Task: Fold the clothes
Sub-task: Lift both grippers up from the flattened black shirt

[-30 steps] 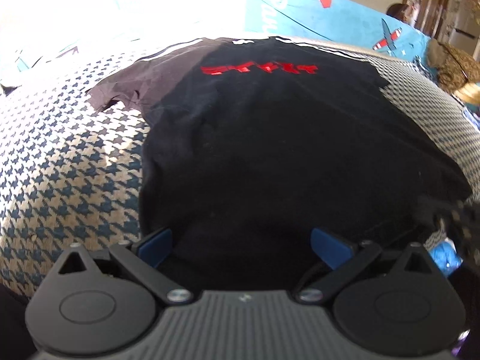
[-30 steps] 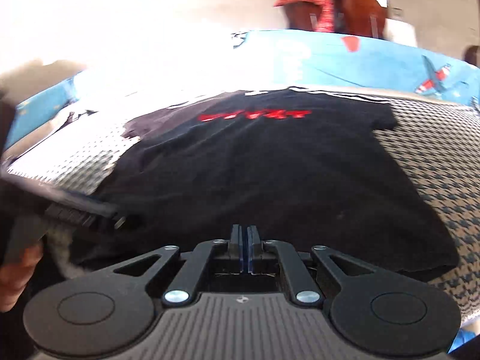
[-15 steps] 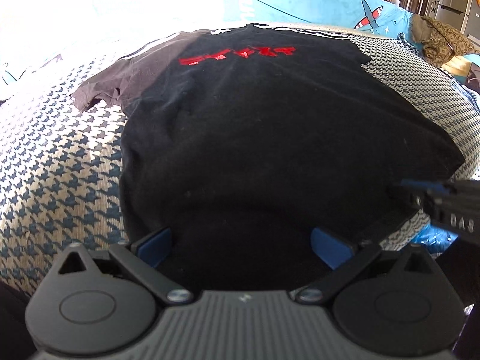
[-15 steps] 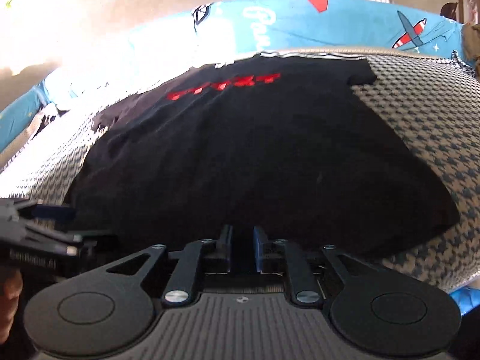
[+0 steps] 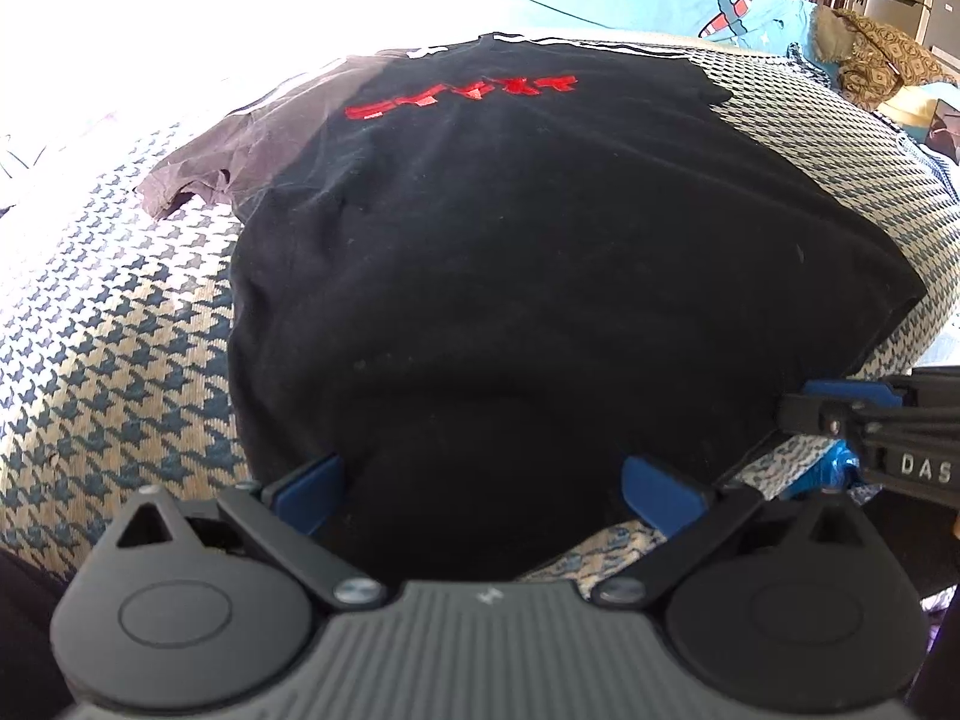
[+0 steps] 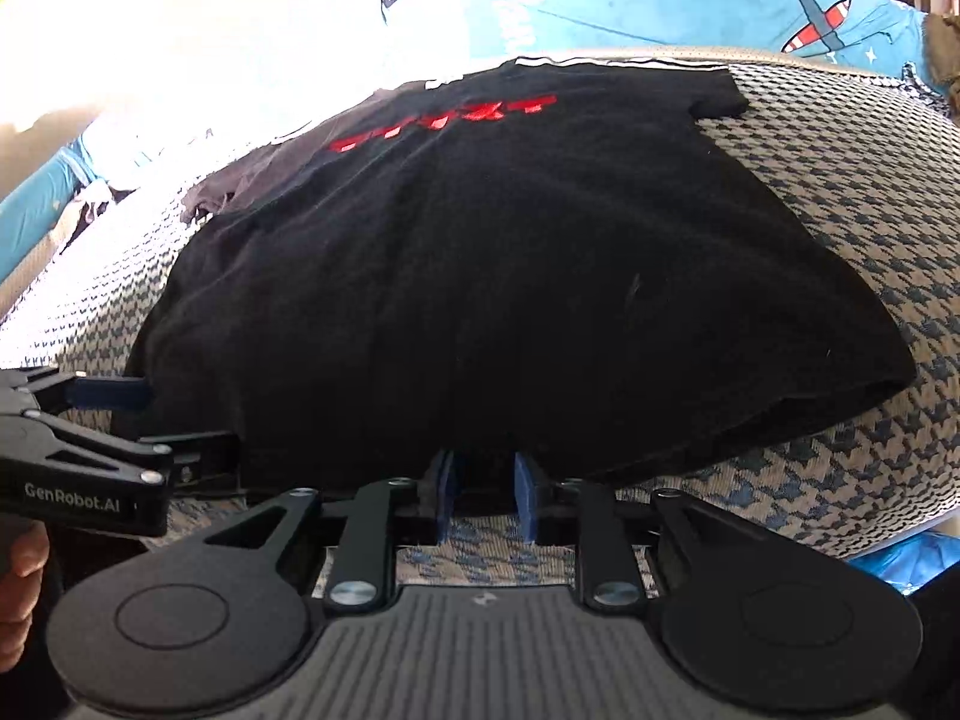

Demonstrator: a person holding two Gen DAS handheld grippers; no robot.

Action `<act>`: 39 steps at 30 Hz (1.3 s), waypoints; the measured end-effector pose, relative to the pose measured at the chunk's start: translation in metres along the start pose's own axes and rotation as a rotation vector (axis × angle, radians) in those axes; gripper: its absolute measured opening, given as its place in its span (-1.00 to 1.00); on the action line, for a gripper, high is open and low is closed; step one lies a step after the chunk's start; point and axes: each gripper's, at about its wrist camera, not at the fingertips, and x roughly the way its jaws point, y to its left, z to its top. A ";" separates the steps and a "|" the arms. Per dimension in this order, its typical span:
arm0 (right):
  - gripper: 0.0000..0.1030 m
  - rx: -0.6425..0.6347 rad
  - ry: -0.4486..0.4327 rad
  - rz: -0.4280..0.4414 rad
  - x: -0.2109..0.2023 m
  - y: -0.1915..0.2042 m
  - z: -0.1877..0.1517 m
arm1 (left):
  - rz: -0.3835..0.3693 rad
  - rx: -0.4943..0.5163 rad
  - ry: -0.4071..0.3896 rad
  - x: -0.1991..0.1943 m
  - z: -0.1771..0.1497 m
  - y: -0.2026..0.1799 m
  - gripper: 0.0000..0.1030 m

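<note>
Left gripper (image 5: 483, 489): blue-padded fingers spread wide, straddling the near hem of the black T-shirt (image 5: 540, 276) toward its left corner, nothing clamped between them. Right gripper (image 6: 483, 495): blue pads parted by a narrow gap at the hem's edge, not pinching cloth; one second earlier these pads were pressed together, and half a second ago they had only begun to separate. Each tool appears in the other's view, the right one at the hem's right corner (image 5: 852, 420), the left one at the left corner (image 6: 90, 456), a hand (image 6: 18, 588) behind it.

The T-shirt lies spread flat, hem nearest, collar farthest, on a houndstooth blanket (image 5: 108, 348) of coarse blue-and-cream weave. The fabric is matte black knit, lightly linted, with a red print (image 5: 462, 96) across the chest and thin white stripes along the shoulders. The left sleeve (image 5: 192, 174) is rumpled and sunlit. Both cameras now sit closer to the hem than before. Beyond the blanket, a light-blue sheet with aeroplane motifs (image 6: 822, 18).
</note>
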 end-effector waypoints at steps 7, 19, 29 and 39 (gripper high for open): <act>-0.52 0.053 0.039 0.013 -0.003 -0.006 -0.003 | -0.061 -0.011 0.013 -0.005 -0.002 -0.001 1.00; -0.51 0.034 -0.061 0.036 -0.021 -0.005 0.015 | -0.059 -0.052 -0.041 -0.015 0.015 0.001 1.00; -0.43 0.001 -0.117 0.055 -0.023 -0.033 0.069 | -0.005 0.013 -0.050 0.000 0.054 0.000 1.00; -0.39 0.135 -0.095 0.048 0.005 -0.083 0.123 | -0.026 -0.013 -0.021 0.025 0.096 0.009 1.00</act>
